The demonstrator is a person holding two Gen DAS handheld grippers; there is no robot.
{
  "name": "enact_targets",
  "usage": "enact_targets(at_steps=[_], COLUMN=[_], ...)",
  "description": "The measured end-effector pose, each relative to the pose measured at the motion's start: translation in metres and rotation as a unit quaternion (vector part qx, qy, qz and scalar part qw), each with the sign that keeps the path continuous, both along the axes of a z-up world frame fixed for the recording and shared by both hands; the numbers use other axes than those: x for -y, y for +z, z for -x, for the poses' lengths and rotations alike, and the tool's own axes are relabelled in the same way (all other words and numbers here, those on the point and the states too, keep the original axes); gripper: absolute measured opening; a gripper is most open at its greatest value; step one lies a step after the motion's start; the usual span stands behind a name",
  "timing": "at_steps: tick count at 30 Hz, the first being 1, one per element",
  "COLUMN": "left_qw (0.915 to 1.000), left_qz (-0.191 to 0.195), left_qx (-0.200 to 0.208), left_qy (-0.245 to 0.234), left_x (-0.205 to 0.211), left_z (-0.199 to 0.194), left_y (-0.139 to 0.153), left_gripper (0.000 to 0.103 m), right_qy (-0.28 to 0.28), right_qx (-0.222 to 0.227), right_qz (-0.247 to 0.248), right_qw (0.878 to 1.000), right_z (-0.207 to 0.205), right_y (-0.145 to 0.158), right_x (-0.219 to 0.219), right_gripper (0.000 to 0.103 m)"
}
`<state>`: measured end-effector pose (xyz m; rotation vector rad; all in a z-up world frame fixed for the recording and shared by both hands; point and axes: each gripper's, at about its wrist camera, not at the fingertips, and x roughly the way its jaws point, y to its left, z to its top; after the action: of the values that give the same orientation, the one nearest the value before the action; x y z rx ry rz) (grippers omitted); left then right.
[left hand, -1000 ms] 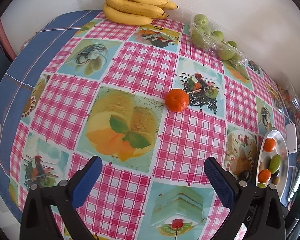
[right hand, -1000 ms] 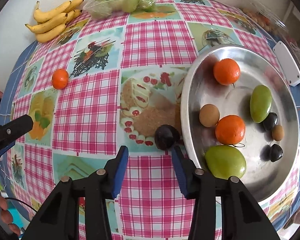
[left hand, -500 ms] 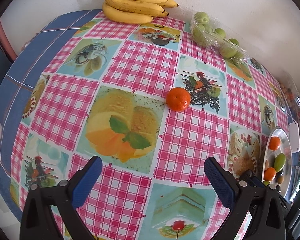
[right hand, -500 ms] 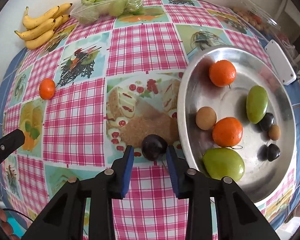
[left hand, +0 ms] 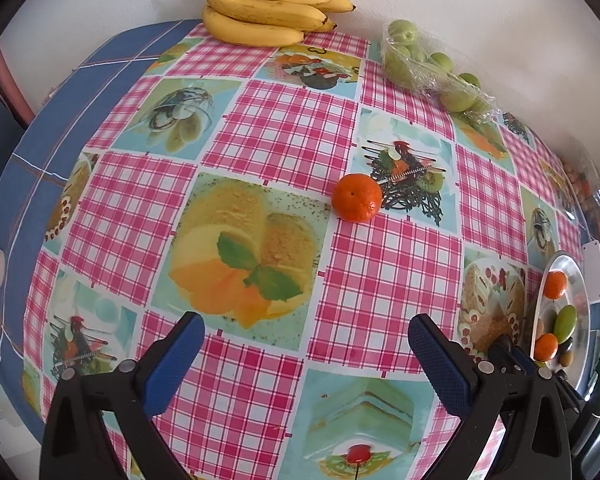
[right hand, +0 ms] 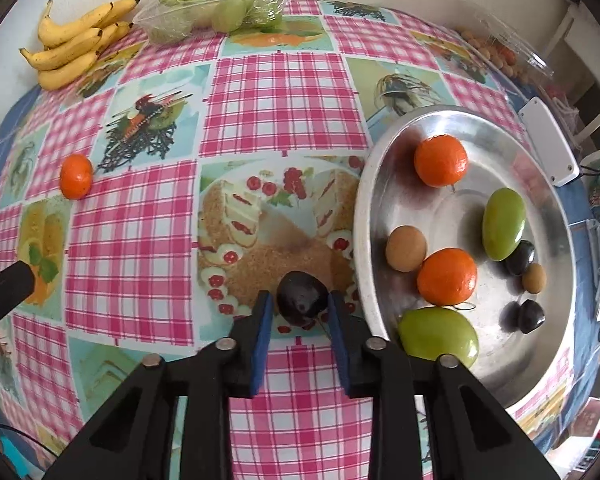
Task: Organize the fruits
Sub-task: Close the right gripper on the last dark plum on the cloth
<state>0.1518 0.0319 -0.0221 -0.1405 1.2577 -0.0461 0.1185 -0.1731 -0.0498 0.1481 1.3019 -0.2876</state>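
The right gripper (right hand: 298, 314) is clamped on a dark plum (right hand: 301, 298) that sits on the table (right hand: 284, 80) just beside the left rim of the metal tray (right hand: 540, 184). The left gripper (left hand: 306, 354) hangs with its jaws wide apart and nothing between them, above the checked cloth. A lone tangerine (left hand: 357, 197) lies mid-table; bananas (left hand: 266, 10) rest at the far edge by the wall.
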Motion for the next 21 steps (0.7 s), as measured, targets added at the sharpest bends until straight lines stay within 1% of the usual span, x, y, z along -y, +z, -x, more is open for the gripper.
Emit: enact_targets(at_steps=[9,14,18,21], left_qw=[1.0,1.0,0.9999,0.9996], left_qz=[0.001,0.004,0.007,0.017], left_qx=[0.0,-0.003,-0.006,-0.007], left_qy=[-0.001,0.002,0.01,0.021], left_x=[0.0,0.0,-0.002,-0.006], left_z=[-0.001,-0.001,-0.002,-0.005], left_y=[-0.001,-0.003,-0.006,-0.008], left_gripper=[0.103,0.103,0.103,0.103], right_qy=[0.005,0.013,0.025,0.032], right_qx=[0.003,0.021,0.037,0.043], right_qz=[-0.003,-0.039,-0.051,-0.062], right_qw=[1.0,0.999,0.998,0.997], right_z=[0.004,0.008,0.007,0.004], right_y=[0.002,0.017,0.026,0.028], right_x=[0.003,0.0,-0.007,-0.01], right_gripper=[0.026,0.026,0.026,0.026])
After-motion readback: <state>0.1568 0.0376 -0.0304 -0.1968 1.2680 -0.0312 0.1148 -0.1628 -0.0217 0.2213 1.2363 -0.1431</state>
